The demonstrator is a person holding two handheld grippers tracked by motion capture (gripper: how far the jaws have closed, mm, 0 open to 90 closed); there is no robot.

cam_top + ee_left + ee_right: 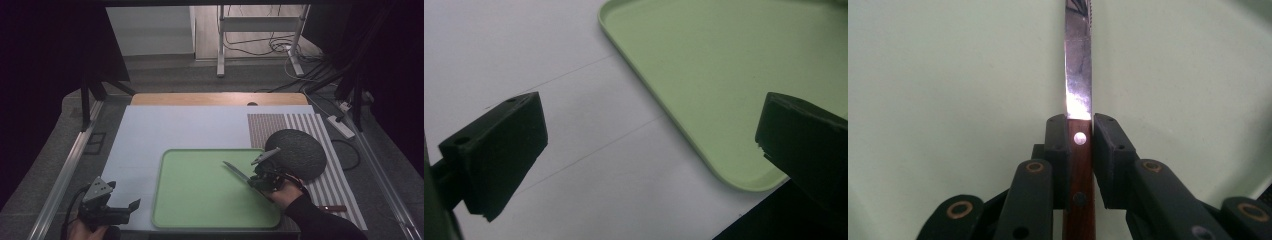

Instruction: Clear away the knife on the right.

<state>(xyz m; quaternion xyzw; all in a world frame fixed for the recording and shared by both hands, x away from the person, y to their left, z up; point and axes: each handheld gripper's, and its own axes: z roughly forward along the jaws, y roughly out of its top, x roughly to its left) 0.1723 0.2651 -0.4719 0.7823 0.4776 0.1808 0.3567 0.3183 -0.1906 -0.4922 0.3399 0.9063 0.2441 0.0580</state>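
Knife (1079, 150) clamped in right tool (1080, 131) over tray (948, 100), rivets visible close-up

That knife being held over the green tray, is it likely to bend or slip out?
The knife probably stays stiff: its metal blade runs straight. The right gripper pinches the wooden handle from both sides, so slipping seems unlikely, though it might pivot. It looks thin, so probably light.

table (215, 98): wooden | white sheet (165, 132) covers it | on sheet: green tray (200, 200), striped mat (327, 187) | on mat: dark round plate (300, 150)
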